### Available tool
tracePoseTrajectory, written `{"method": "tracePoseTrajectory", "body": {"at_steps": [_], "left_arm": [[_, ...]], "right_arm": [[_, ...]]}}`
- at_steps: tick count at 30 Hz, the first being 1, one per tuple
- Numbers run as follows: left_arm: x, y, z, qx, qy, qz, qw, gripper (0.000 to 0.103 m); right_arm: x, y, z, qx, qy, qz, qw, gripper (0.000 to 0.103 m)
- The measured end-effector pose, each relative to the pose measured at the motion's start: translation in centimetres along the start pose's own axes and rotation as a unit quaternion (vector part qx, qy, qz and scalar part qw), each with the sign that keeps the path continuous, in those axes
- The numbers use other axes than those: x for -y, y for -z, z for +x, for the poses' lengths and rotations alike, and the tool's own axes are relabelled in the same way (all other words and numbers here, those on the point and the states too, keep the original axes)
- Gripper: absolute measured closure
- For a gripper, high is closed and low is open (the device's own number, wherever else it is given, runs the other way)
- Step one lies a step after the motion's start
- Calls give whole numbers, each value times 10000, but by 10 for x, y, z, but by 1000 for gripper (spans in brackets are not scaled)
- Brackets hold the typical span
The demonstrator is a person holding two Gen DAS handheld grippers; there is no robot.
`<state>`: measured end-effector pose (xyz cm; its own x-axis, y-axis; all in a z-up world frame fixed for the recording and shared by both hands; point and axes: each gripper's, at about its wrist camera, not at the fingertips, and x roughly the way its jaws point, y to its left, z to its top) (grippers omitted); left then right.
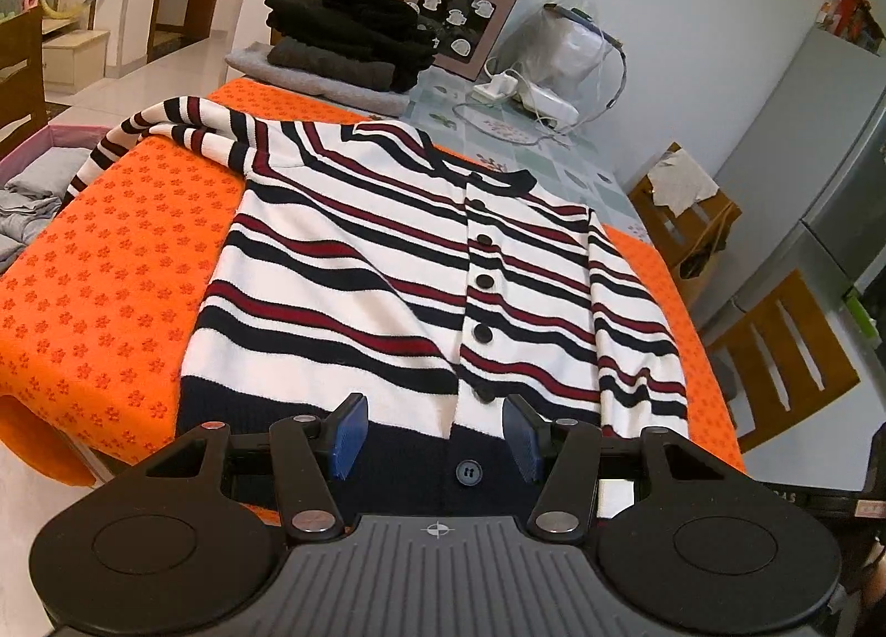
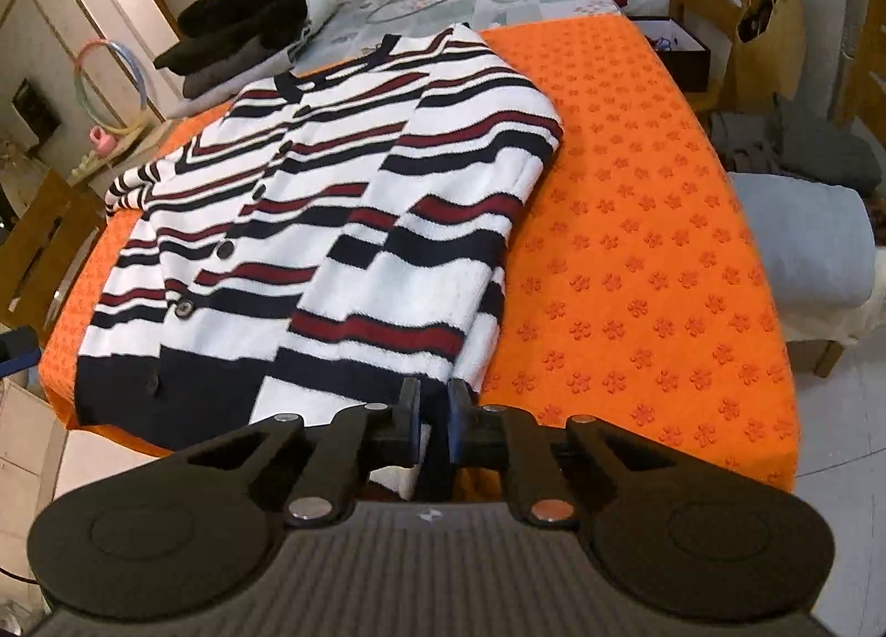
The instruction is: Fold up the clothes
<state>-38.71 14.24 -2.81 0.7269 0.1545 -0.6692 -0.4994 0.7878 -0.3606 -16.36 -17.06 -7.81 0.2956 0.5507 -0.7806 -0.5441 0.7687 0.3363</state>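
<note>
Nearest in the left wrist view, the left hand-held gripper [image 1: 436,435] is seen with its blue pads about half apart and nothing between them, poised over the navy hem band of the striped cardigan [image 1: 387,271], just above the lowest button [image 1: 468,471]. In the right wrist view, the right hand-held gripper [image 2: 433,418] is seen with its jaws drawn almost together at the near hem corner of the folded-over side; whether knit is pinched there cannot be told, as the gap is dark.

The cardigan is laid front-up and buttoned on the orange flower-patterned mat [image 1: 111,260] that covers the bench. One sleeve [image 2: 443,205] is already laid over the body; the other sleeve [image 1: 166,130] is trailed off the far left edge of the mat.

The knit is judged soft, light and limp, with some stretch: it will sag and drag on the nubby mat rather than slide. Hold is best taken at the thicker ribbed hem or the shoulder seam, and both corners are best lifted together.

Farther off, a stack of dark folded clothes [image 1: 343,39] is seen.
</note>
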Motion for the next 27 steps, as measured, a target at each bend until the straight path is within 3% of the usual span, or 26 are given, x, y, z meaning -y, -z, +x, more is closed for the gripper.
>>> {"method": "tracePoseTrajectory", "body": {"at_steps": [7, 9, 17, 23, 27], "left_arm": [[1, 2, -5, 51, -47, 6, 10000, 47], [-1, 3, -7, 80, -67, -33, 9999, 47], [-8, -2, -12, 167, -125, -150, 9997, 47], [-9, -6, -12, 198, -147, -153, 9996, 47], [-9, -6, -10, 186, -161, -158, 9996, 47]], "right_arm": [[3, 2, 21, -156, 3, 196, 9997, 80], [3, 2, 21, -146, -50, 259, 9995, 96], [14, -4, -18, 53, -226, 491, 9985, 97], [39, 1, -19, -126, -87, 844, 9963, 97], [51, 7, -14, -210, -335, 1075, 9934, 91]]}}
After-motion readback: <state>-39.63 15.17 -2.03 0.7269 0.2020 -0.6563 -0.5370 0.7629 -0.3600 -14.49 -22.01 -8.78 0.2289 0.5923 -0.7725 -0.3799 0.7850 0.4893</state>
